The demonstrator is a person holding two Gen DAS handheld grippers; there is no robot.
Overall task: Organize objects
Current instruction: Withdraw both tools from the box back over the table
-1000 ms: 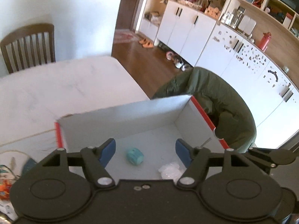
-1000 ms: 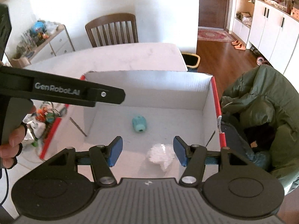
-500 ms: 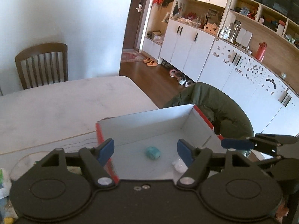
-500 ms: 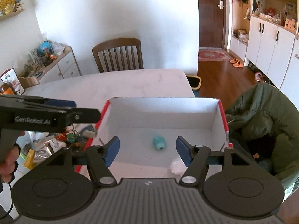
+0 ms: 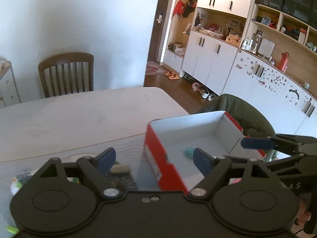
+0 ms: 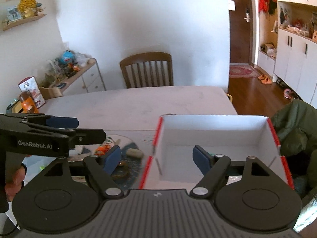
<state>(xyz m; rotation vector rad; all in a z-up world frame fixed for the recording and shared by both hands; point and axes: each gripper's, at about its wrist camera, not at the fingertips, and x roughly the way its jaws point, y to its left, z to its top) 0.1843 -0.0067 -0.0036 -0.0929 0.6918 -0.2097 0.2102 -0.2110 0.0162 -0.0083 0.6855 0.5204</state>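
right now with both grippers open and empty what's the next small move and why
Probably swing the left gripper down-left toward the beige oblong item on the table beside the box. Both grippers are open and empty, and loose items lie outside the box, while a teal object is already inside.

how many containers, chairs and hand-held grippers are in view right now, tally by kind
red-and-white box: 1
wooden chair: 1
hand-held gripper: 2, the left hand-held gripper and the right hand-held gripper, both open and empty
total: 4
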